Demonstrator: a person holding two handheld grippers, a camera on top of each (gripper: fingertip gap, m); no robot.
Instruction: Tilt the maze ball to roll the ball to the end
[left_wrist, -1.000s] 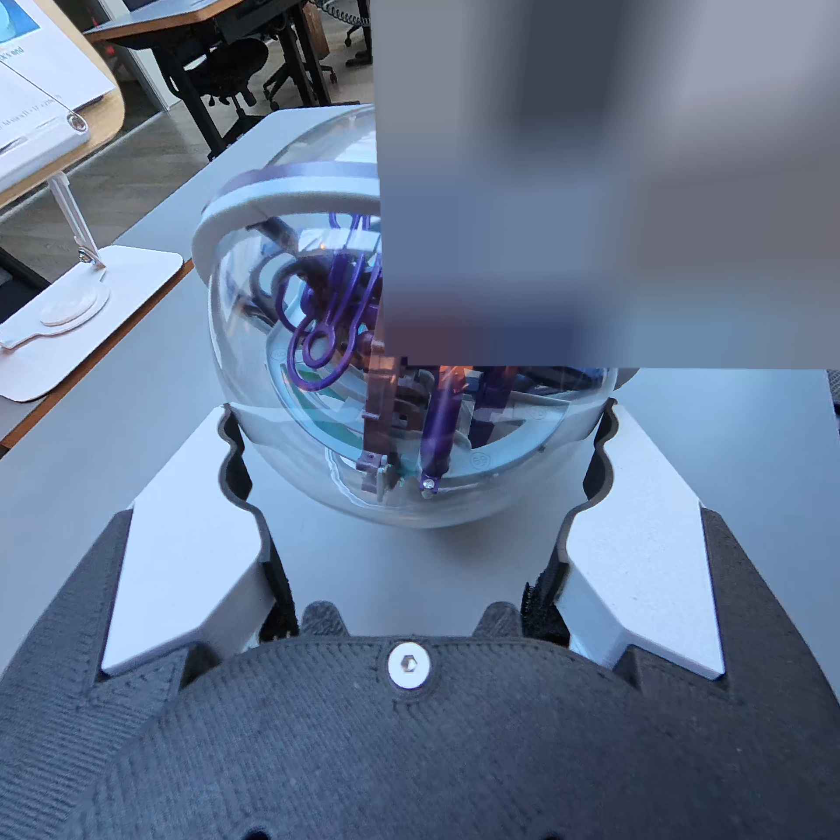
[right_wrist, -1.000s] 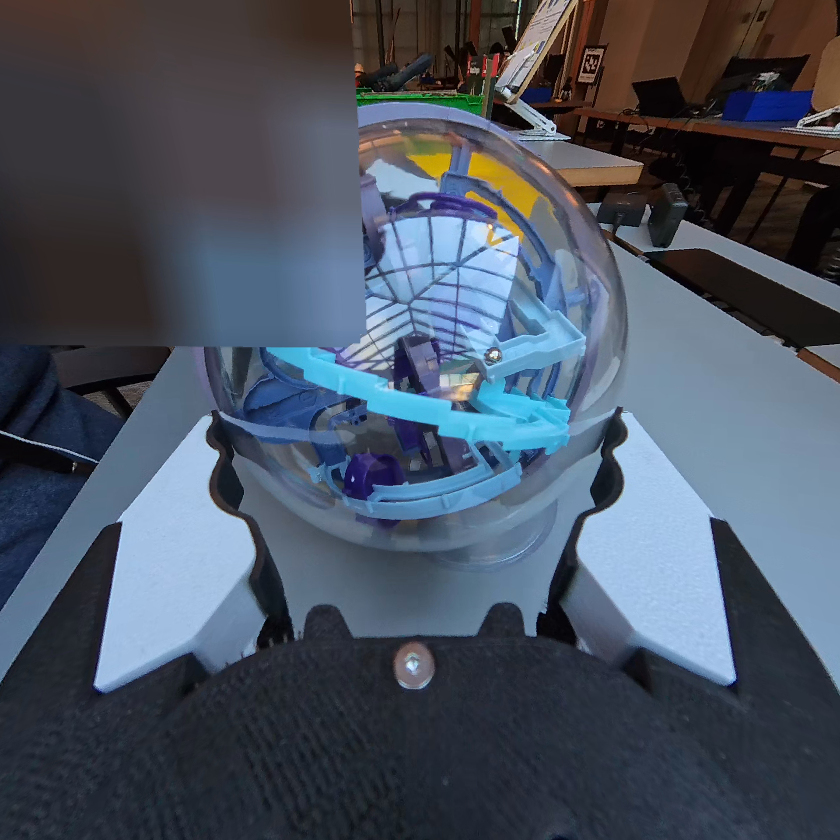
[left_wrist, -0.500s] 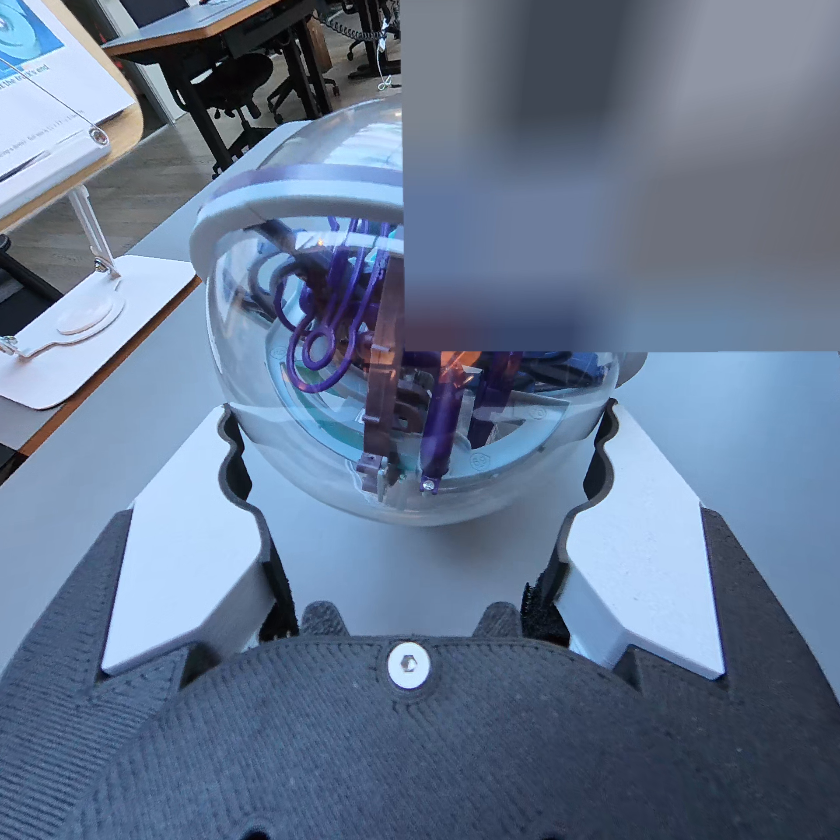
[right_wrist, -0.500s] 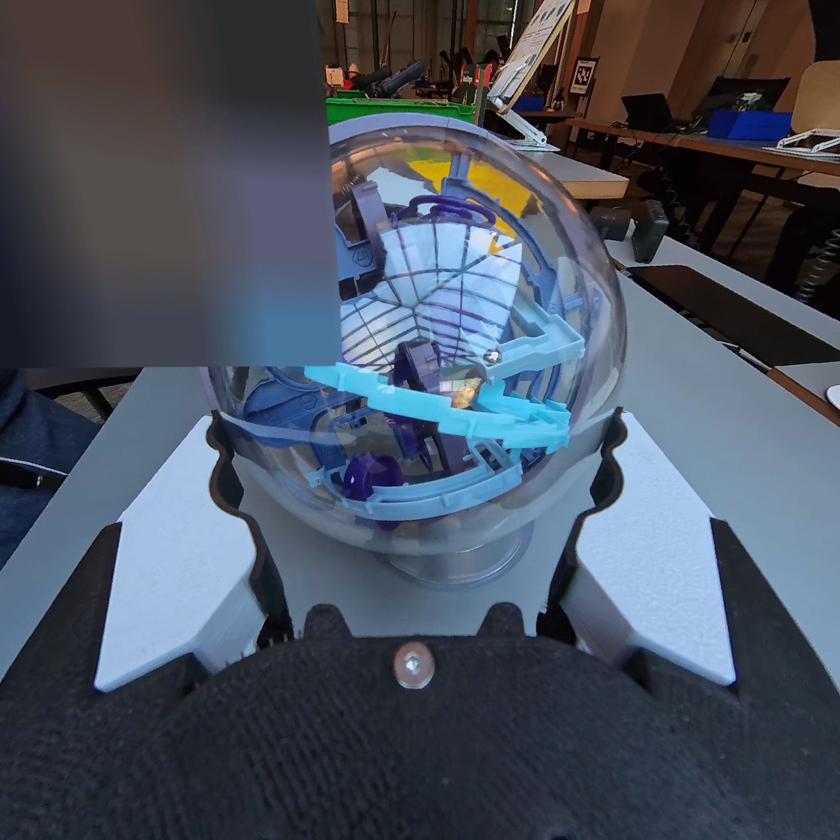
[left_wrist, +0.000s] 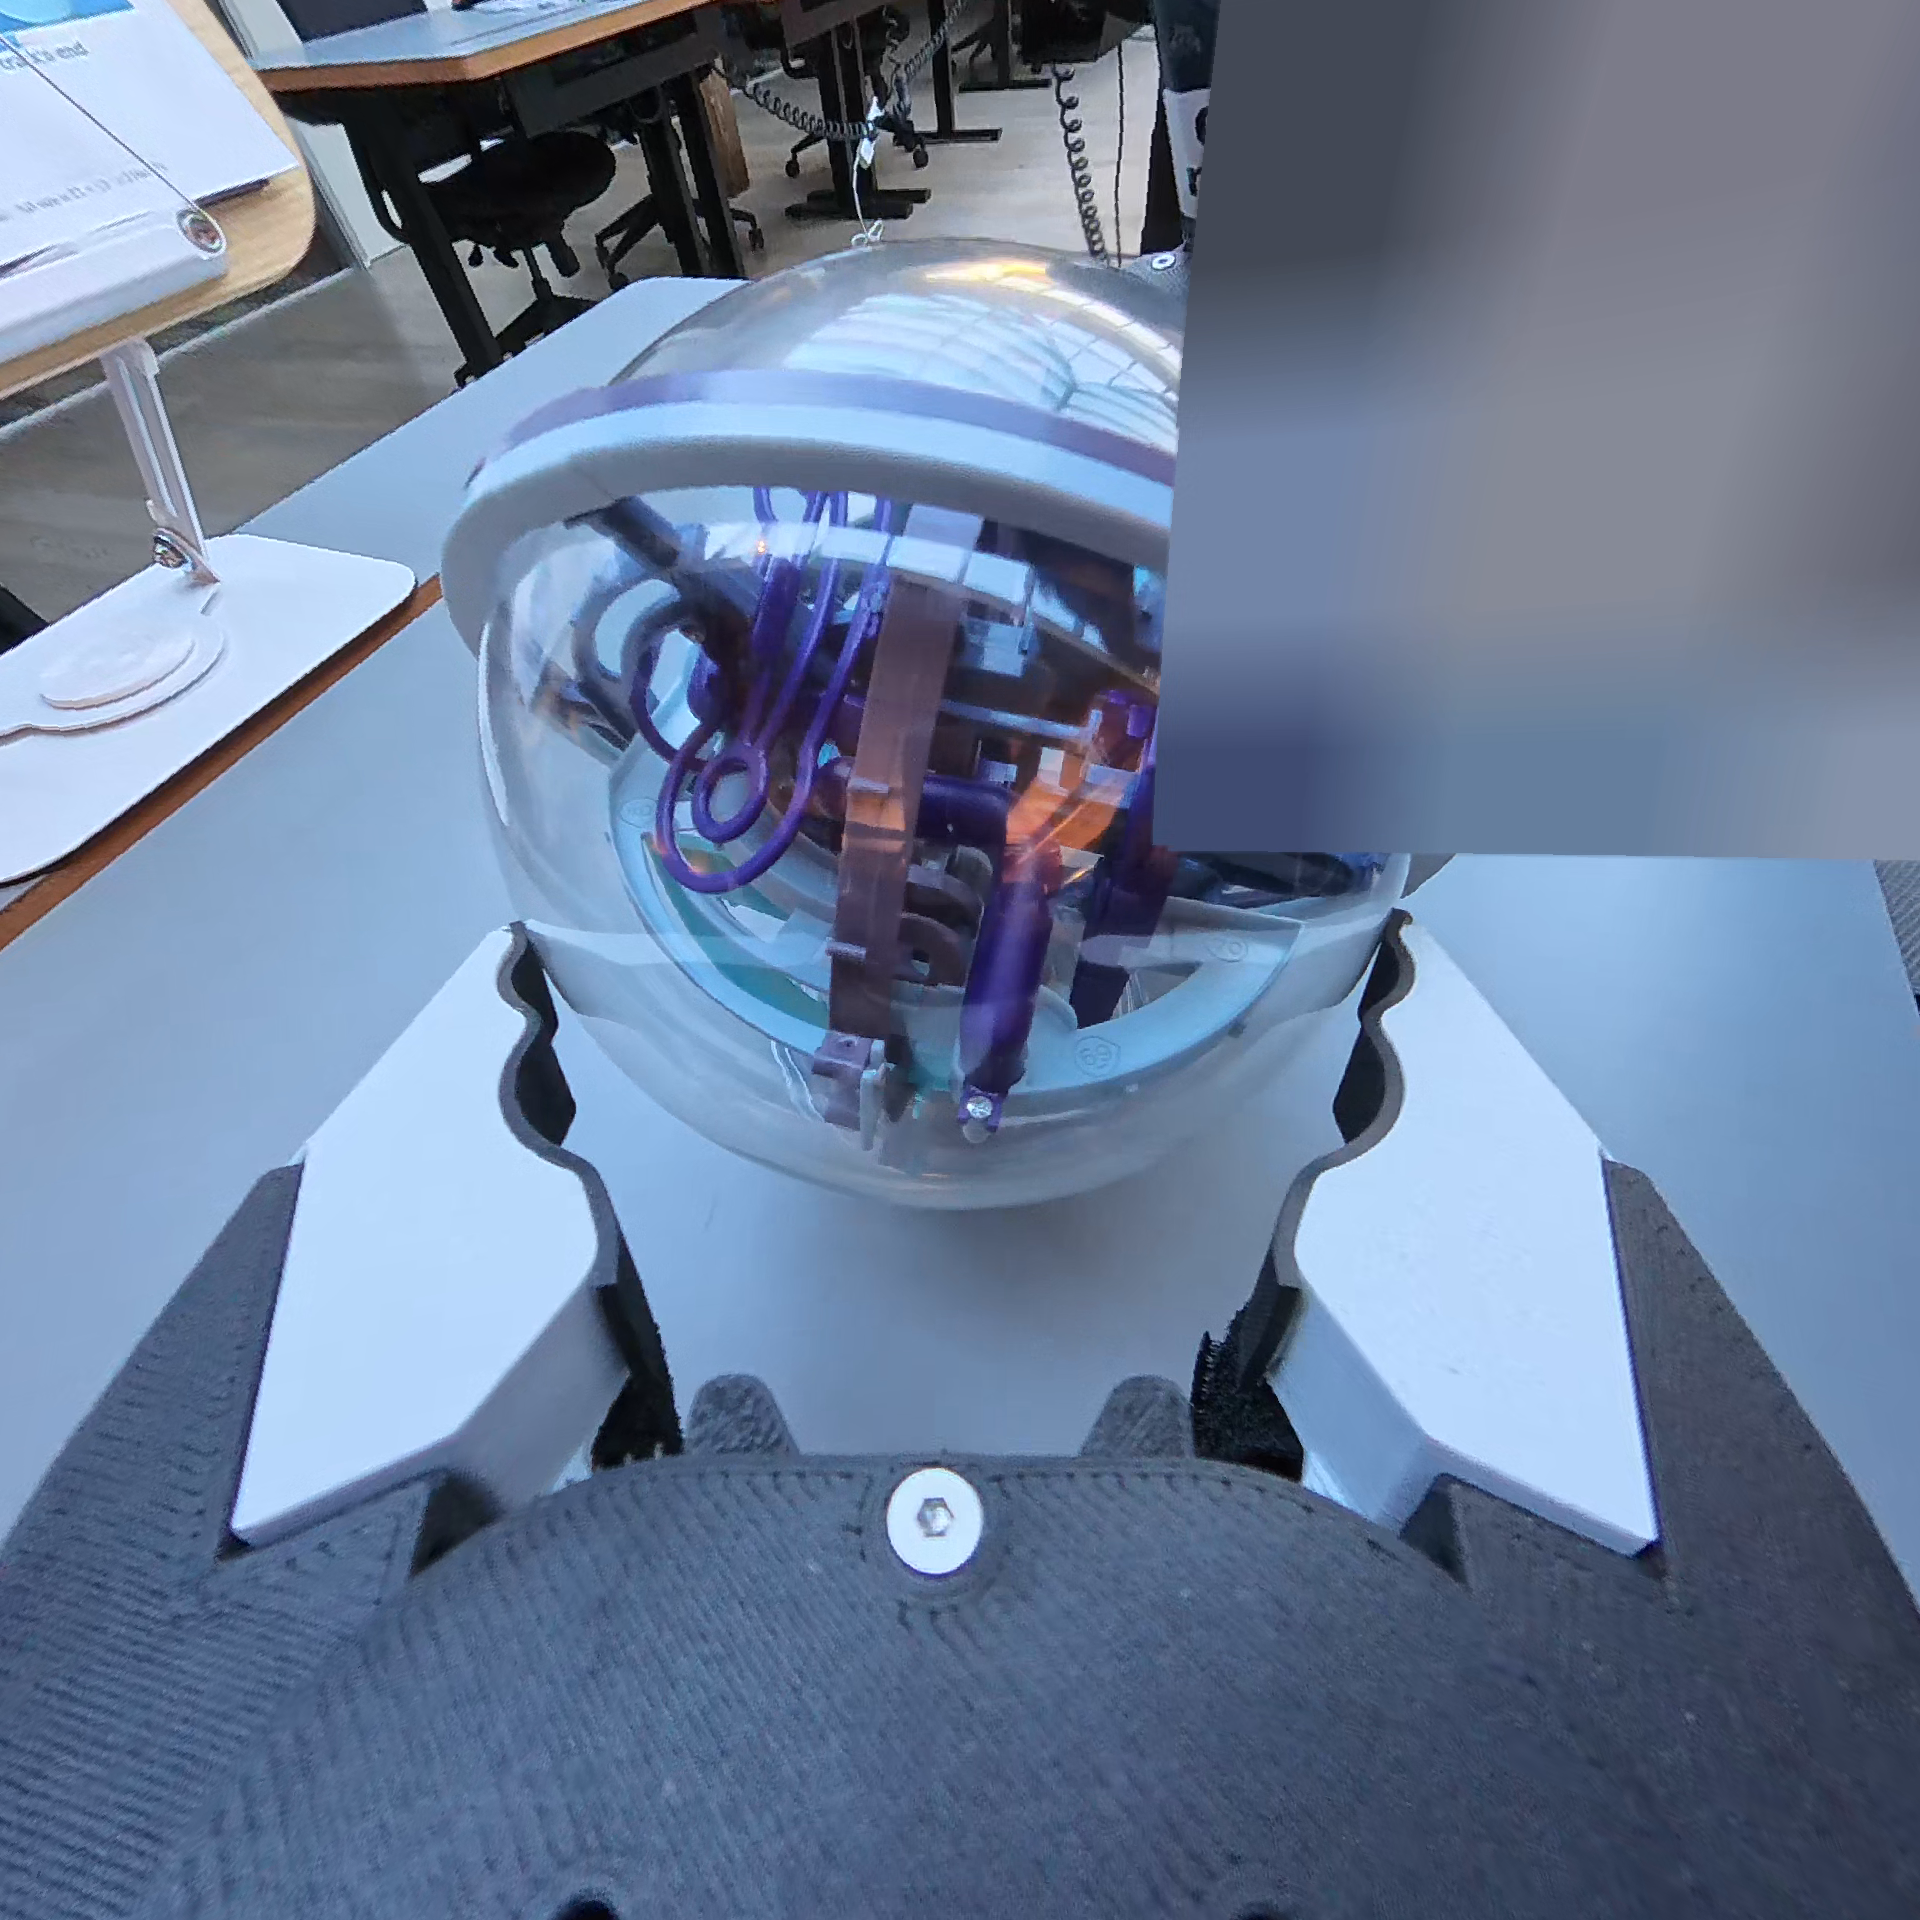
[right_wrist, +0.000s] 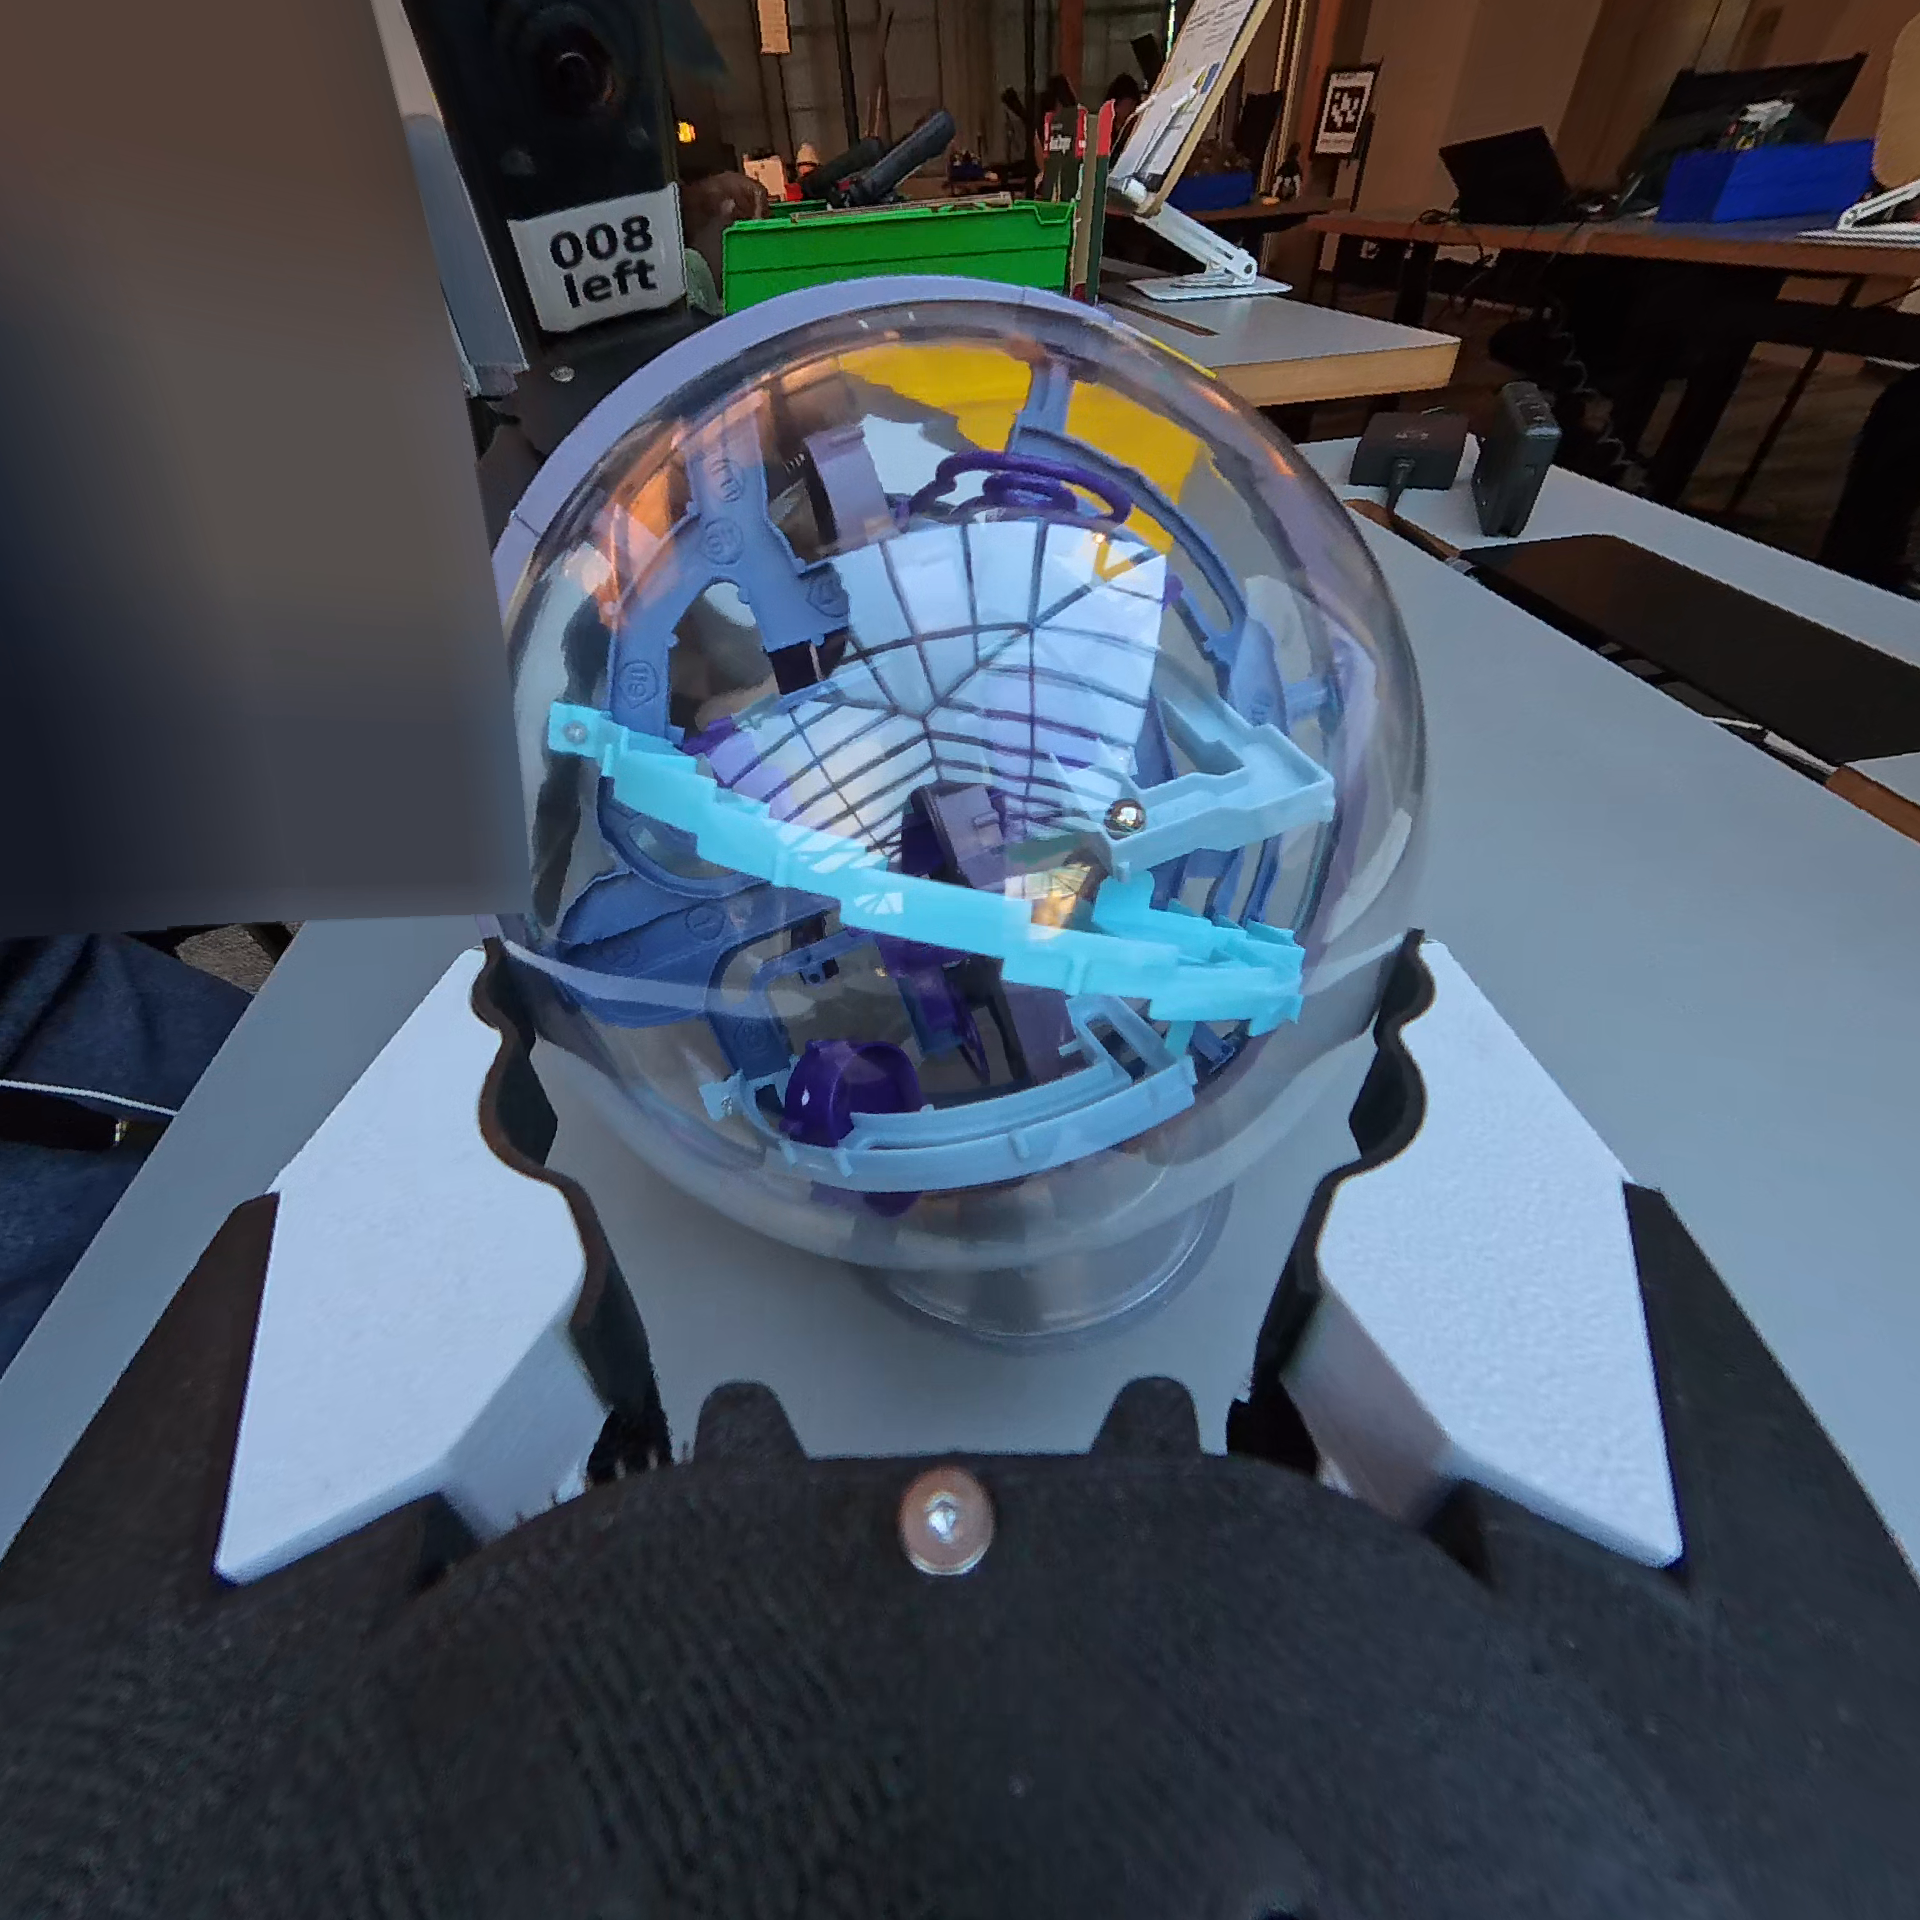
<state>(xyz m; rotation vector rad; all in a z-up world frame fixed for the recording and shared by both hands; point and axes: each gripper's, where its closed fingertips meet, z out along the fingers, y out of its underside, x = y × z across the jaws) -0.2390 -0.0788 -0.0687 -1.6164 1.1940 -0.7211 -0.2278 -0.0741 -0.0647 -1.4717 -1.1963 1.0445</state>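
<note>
The maze ball (left_wrist: 790, 644) is a clear sphere with a grey ring and with purple, brown and blue tracks inside. My left gripper (left_wrist: 956, 945) is shut on its lower half, one white finger on each side. From the opposite side, my right gripper (right_wrist: 945, 961) is shut on the maze ball (right_wrist: 935, 540) the same way. A small steel ball (right_wrist: 1124, 816) sits at a corner of the light blue track (right_wrist: 790, 852), right of centre. A clear round stand (right_wrist: 1049, 1299) lies under the sphere. The left gripper's body (right_wrist: 582, 125) shows behind the sphere.
The grey table (left_wrist: 208, 852) runs under both grippers. A white board stand (left_wrist: 156, 634) is at the left. In the right wrist view, black devices (right_wrist: 1465, 447) and a green crate (right_wrist: 894, 249) lie beyond, and a person's blue clothing (right_wrist: 83, 1049) is at the left.
Both grippers have tilted the sphere, so the light blue track slopes more steeply down to the right. The steel ball stays at the same corner of the track. Both grips are unchanged.
</note>
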